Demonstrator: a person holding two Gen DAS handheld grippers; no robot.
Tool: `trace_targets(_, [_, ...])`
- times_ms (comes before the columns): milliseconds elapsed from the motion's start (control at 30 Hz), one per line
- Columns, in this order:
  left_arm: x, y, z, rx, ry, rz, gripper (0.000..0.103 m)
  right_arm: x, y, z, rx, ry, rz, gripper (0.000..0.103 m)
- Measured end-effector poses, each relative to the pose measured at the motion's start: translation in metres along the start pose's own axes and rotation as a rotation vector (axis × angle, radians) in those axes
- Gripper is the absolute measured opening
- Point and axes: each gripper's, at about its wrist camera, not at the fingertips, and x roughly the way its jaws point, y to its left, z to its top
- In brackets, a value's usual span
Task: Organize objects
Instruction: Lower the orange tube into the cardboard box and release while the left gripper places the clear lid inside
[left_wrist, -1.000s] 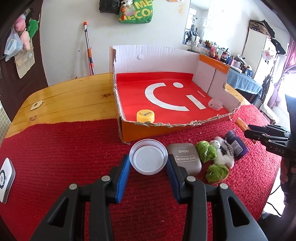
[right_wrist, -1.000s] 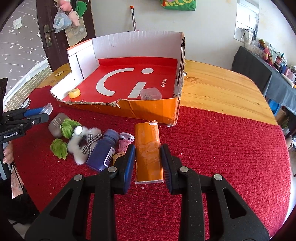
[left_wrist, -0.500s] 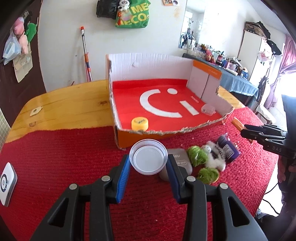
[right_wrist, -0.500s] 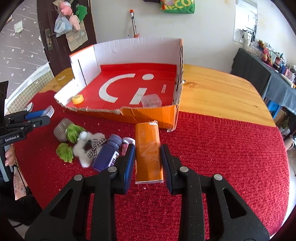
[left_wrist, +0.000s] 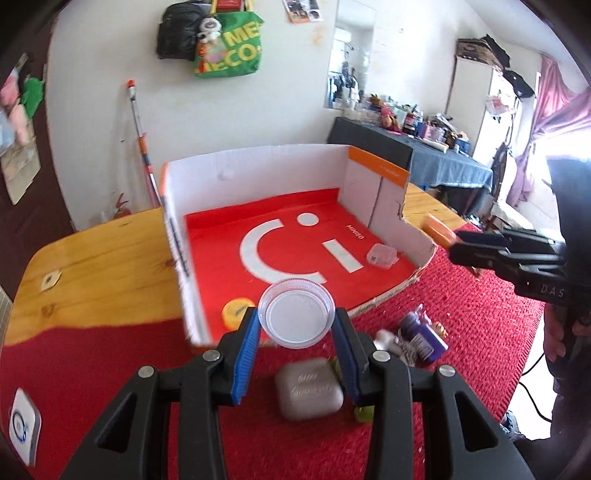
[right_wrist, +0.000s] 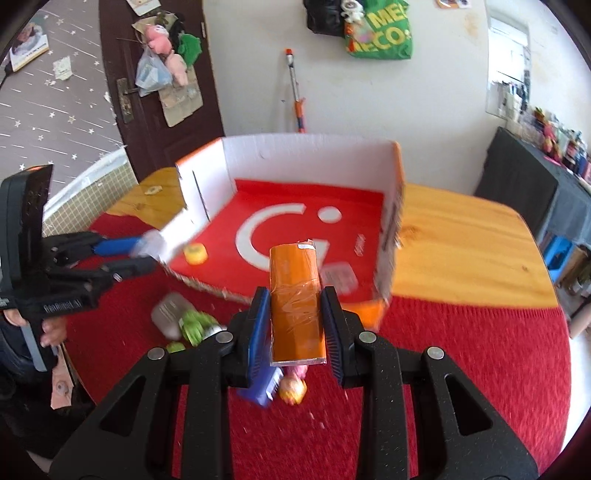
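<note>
both loads are now off the red mat (left_wrist: 461, 332) and up in the air; a second ago the clear round lid (left_wrist: 296, 318) and the orange packet (right_wrist: 295, 299) sat low over the bench, level with the clutter, and the box filled less of each view. now the left gripper (left_wrist: 296, 325) has its fingers clenched on the lid, which hangs over the near torn edge of the cardboard box (left_wrist: 258, 170), and the right gripper (right_wrist: 295, 317) has its fingers clamped on both long sides of the packet, which points at the box floor. reading: pick done on both sides, carry to the box under way, release not yet made. already in the box: yellow cap (left_wrist: 236, 312) near the front corner, small clear tub (left_wrist: 382, 255) by the right wall. left view alone shows the grey compact (left_wrist: 309, 384) lying under the gripper and the purple bottle (left_wrist: 421, 334) to its right, still to be sorted. right view alone shows the green plush (right_wrist: 194, 325) beside the grey compact, a small pink-and-yellow item just under the packet (blurred, cannot name it), and the person's hand (right_wrist: 53, 328) on the left gripper's handle.
</note>
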Motion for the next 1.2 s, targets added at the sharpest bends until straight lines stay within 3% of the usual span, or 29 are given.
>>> trace_targets(267, [0.051,-0.002,0.017,0.047,0.106,-0.026,0.042,0.054,0.004,0.035,0.016,0.075,0.052,0.027])
trace_targets(567, [0.092,0.005,0.019,0.052,0.210,-0.043,0.042,0.114,0.002,0.034,0.031,0.208,0.024,0.027])
trace_targets(633, [0.095,0.006,0.018,0.058,0.221,-0.051,0.042,0.120,0.002,0.033,0.064,0.218,-0.025,0.027])
trace_targets(1200, [0.109,0.009,0.021,0.100,0.279,-0.078,0.042,0.138,0.002,0.026,0.052,0.298,-0.080,0.027])
